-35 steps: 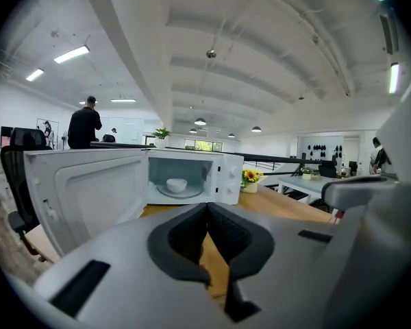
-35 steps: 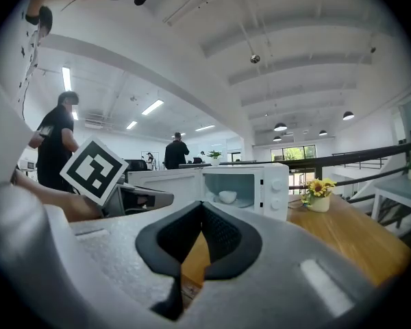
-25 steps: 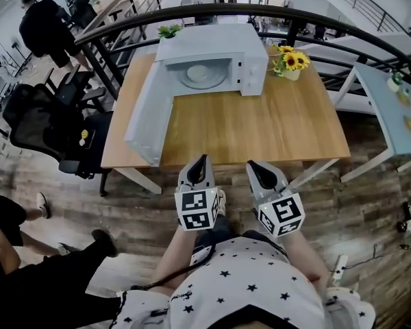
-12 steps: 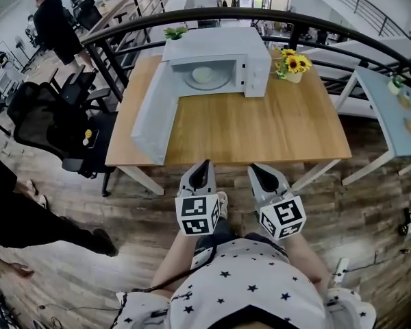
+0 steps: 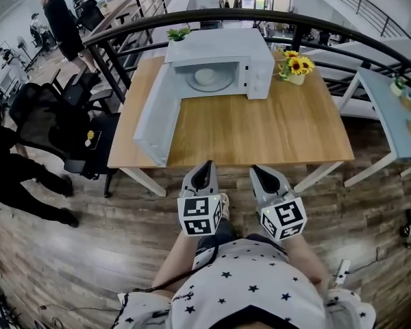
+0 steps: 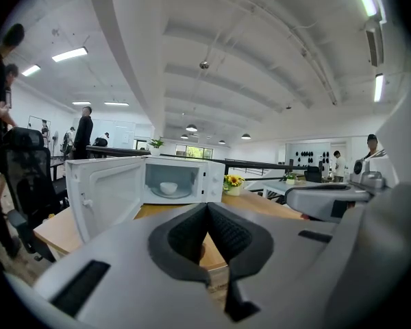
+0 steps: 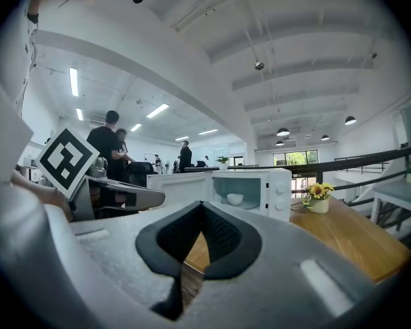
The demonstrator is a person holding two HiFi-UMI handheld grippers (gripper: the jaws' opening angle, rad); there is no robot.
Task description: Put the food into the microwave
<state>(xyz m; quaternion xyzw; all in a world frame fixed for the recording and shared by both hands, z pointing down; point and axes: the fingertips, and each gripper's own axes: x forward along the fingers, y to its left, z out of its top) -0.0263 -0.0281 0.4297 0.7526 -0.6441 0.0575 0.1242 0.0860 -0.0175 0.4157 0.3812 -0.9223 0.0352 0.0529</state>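
Wooden table (image 5: 260, 132) lies ahead of both jaws, and the white microwave (image 5: 222, 46) stands at its far edge, well beyond them. Your left gripper (image 6: 207, 214) and right gripper (image 7: 201, 211) hang side by side, short of the table's near edge. Each has its jaws pressed together on nothing. The door (image 5: 154, 115) is swung fully out, ahead and to the left of the left jaws.

Inside the microwave, ahead of both pairs of jaws, a small white bowl (image 5: 205, 76) sits in the middle. It is too far off to tell whether there is food in it. Nothing else that could be the food shows on the table. Only a pot of sunflowers (image 5: 294, 66) stands just right of the microwave.

By the look of it the placing is done and what remains is the door. If you go for it, step in first and bring the left jaws round the door's outer side near its free edge. Have them closed and push with their flat side in one steady arc, so the microwave does not slide. Hold the right jaws clear of the opening and the sunflowers.
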